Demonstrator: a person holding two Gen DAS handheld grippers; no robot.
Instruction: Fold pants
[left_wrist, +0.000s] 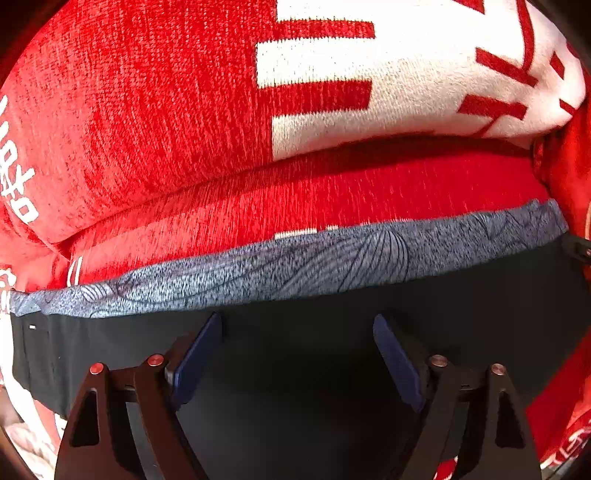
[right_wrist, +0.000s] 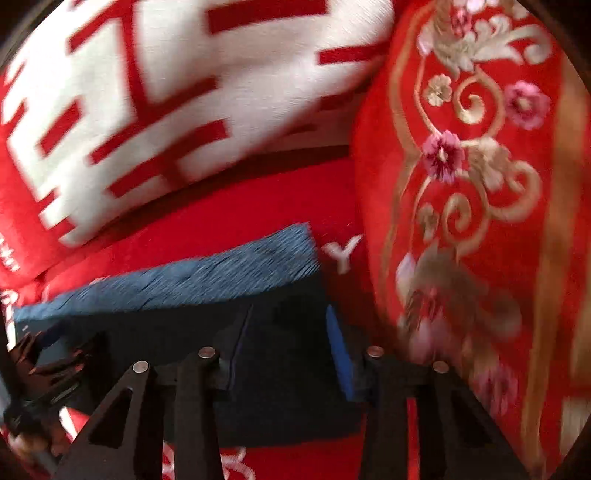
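Dark fabric of the pants lies under both my grippers on the red bedspread, grey-blue waistband at twelve o'clock: left gripper wide and empty, right gripper narrower, gripping nothing I can see, so either may pinch bedspread too.
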